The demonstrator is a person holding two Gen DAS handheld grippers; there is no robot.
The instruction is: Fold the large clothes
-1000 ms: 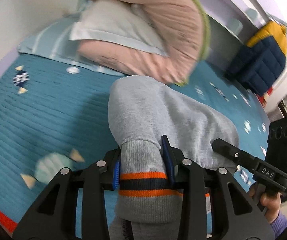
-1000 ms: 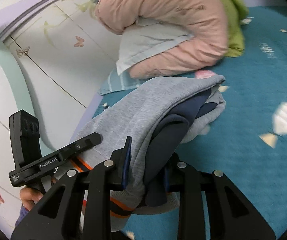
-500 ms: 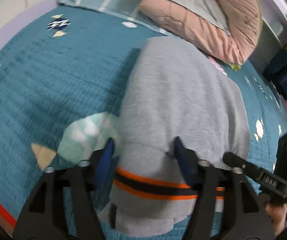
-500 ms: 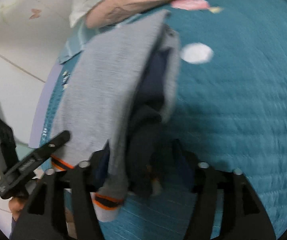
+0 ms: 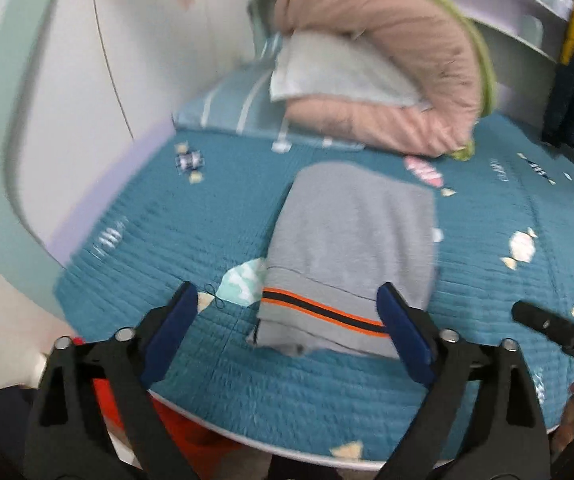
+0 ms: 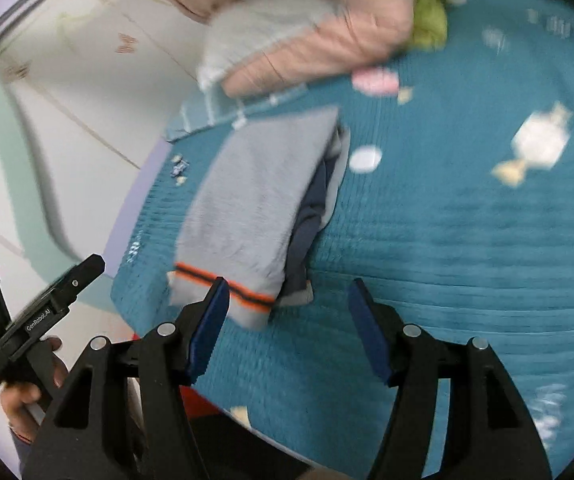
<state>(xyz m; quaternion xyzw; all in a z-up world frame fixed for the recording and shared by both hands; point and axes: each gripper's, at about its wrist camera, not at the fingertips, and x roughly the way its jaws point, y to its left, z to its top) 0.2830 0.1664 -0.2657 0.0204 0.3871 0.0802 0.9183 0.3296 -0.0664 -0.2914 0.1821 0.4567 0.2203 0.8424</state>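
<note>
Left wrist view: the left gripper is spread wide, grasping nothing. The folded grey sweatshirt with an orange-and-navy striped hem lies just ahead on the teal quilted bedspread, long axis running away toward the pink rolled duvet — hem nearest.

Right wrist view: the right gripper is likewise released; the sweatshirt lies ahead-left, with open bedspread to its right and the bed edge close below.

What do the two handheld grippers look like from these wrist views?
Both the left gripper and right gripper have black plastic linkage arms with silver rivets and blue finger pads. A black handle piece with small white lettering shows on each.
</note>
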